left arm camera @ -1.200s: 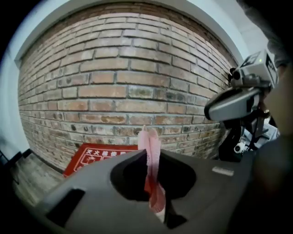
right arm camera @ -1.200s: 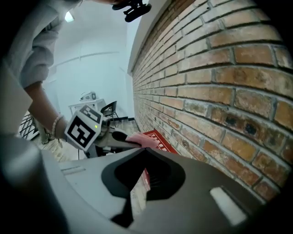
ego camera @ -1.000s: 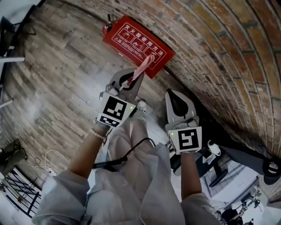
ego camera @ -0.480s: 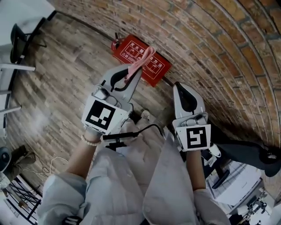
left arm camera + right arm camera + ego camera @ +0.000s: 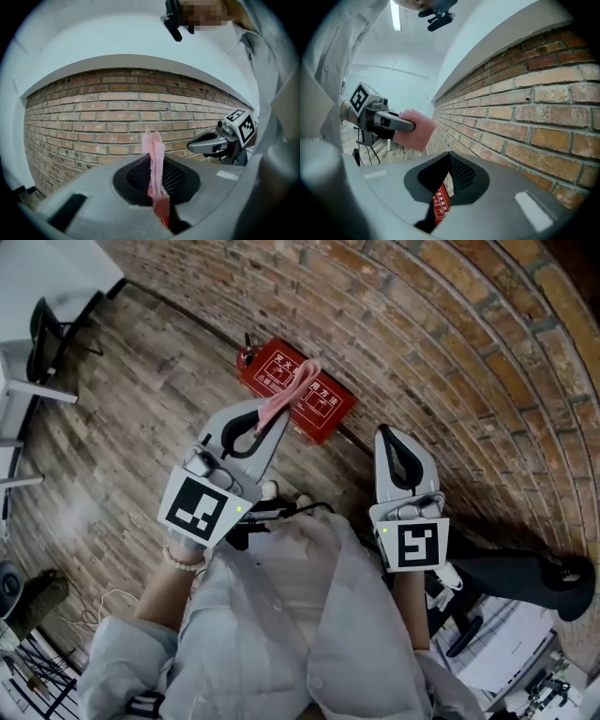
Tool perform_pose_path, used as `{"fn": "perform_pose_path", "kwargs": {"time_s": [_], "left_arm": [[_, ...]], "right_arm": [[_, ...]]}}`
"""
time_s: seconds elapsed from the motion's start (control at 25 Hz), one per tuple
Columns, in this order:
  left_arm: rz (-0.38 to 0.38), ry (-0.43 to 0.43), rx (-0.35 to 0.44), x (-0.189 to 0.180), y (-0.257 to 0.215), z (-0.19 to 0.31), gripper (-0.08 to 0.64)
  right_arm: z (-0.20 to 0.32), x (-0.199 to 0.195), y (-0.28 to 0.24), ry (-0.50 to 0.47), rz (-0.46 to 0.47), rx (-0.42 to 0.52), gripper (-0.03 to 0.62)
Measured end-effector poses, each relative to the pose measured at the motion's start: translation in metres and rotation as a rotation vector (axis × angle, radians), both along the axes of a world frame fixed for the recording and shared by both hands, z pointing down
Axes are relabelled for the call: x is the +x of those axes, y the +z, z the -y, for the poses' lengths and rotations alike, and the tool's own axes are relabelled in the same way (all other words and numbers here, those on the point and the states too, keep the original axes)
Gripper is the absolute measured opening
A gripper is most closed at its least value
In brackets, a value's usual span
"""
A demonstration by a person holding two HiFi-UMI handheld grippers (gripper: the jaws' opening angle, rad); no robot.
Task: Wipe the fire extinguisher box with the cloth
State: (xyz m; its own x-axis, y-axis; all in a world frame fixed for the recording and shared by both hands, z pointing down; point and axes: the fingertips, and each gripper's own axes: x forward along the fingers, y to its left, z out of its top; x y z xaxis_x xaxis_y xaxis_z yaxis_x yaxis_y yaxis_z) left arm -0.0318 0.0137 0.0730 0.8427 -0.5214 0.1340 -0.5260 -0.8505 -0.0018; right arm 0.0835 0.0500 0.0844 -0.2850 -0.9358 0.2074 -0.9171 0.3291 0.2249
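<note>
cloth (image 5: 298,382) is pinched in left hand-held gripper (image 5: 277,414), held short of fire extinguisher box (image 5: 330,414) ready for wiping; right hand-held gripper (image 5: 392,435) is pressed together, empty.

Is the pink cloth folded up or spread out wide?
Folded. The left gripper pinches the cloth, and its doubled layers stand edge-on there; the right gripper view shows it as a small flat pad.

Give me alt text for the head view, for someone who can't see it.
A person's left gripper holds a pink cloth above a red fire extinguisher box on a wooden floor against a brick wall. The right gripper, beside it, holds nothing.
</note>
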Motion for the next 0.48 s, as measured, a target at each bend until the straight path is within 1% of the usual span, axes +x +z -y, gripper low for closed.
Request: {"fn": "perform_pose_path", "kwargs": {"time_s": [0.2, 0.32, 0.48], "left_arm": [[-0.016, -0.039, -0.017, -0.005, -0.002, 0.0, 0.009], [-0.018, -0.062, -0.023, -0.01, -0.002, 0.002, 0.009], [-0.002, -0.056, -0.006, -0.011, 0.0, 0.001, 0.009]], "right_arm": [[0.0, -0.006, -0.001, -0.023, -0.009, -0.009, 0.009], [0.001, -0.011, -0.003, -0.041, 0.001, -0.003, 0.009], [0.002, -0.012, 0.001, -0.048, 0.009, -0.007, 0.009]]}}
